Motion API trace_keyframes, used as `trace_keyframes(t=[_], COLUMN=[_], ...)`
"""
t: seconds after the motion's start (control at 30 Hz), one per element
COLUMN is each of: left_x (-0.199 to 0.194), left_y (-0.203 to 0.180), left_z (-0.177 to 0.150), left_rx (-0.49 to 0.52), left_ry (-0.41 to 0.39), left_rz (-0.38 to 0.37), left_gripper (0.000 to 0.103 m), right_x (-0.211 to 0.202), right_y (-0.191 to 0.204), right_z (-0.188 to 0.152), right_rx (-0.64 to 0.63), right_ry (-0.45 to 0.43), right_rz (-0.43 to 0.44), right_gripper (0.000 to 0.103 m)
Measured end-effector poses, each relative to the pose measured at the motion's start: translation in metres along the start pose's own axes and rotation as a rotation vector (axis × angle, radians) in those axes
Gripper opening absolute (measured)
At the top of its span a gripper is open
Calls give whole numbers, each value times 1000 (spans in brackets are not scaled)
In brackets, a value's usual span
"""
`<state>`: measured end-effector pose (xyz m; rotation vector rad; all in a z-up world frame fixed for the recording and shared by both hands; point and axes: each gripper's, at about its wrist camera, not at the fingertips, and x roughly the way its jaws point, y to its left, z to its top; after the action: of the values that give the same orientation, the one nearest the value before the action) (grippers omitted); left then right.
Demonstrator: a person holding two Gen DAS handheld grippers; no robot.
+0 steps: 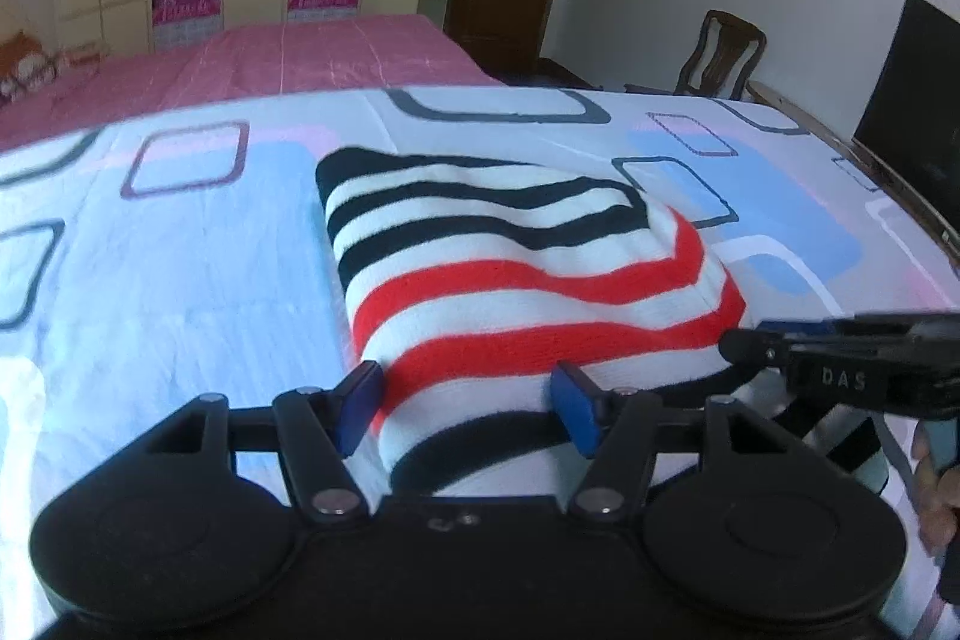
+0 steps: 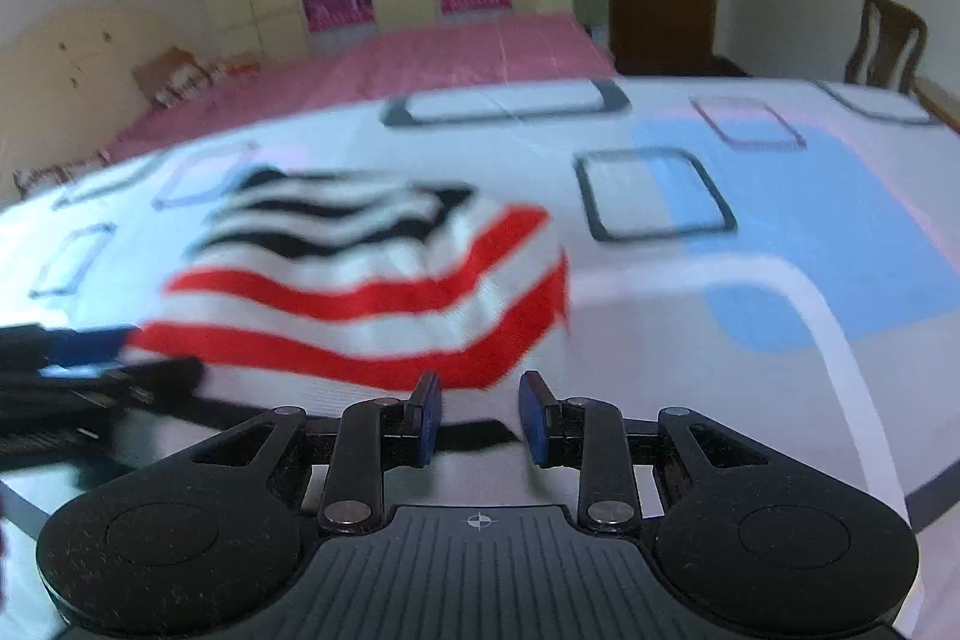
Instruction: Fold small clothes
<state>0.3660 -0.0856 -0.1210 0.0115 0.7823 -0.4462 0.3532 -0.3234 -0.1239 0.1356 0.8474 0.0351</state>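
Nearest the left wrist camera: left gripper (image 1: 468,409), blue pads set wide, near end of a folded striped garment (image 1: 510,274) lying between them; left pad (image 1: 360,403) at the cloth's edge, right pad (image 1: 573,409) resting against the fabric, no clear pinch visible. Garment white with black bands at the far end, red bands nearer, spread flat on a patterned bedsheet (image 1: 180,250), running from 6 o'clock toward 12 o'clock ahead of the fingers. Right gripper (image 1: 840,358) entering at 3 o'clock, tip beside the garment's right edge.

From the right wrist view: right gripper (image 2: 480,418) partly open, nothing between its pads, bare sheet (image 2: 690,340) beneath. Striped garment (image 2: 372,280) at 11 o'clock, blurred, just beyond the left fingertip. Left gripper (image 2: 78,352) at 9 o'clock, against the garment's near corner.

No containers in view.
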Motion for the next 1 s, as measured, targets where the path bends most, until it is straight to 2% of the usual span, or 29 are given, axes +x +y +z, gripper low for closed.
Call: trace_keyframes(t=[0.03,0.1,0.2,0.3,0.4,0.57,0.8,1.0], left_x=[1,0,-5,-2,10,33,55,60], left_y=[3,5,2,2,2,2,4,8], left_z=[1,5,15,28,39,49,46,44], left_rx=[-13,-28,-20,-26,-27,-26,-4,12], left_ry=[7,13,-25,-53,-64,-54,-26,-22], left_rz=[-2,-6,2,8,23,25,44,47], left_gripper=[68,66,61,60,53,53,56,56], right_x=[1,-1,-11,-13,1,33,68,79], right_y=[-7,-13,-12,-9,-1,11,4,-2], right_z=[0,5,17,34,52,69,68,64], right_rx=[35,61,32,28,9,7,-3,-6], right_ry=[3,11,-43,-100,-105,-79,-37,-31], right_rz=[29,55,75,91,104,126,67,38], right_gripper=[30,30,30,30,30,30,30,30])
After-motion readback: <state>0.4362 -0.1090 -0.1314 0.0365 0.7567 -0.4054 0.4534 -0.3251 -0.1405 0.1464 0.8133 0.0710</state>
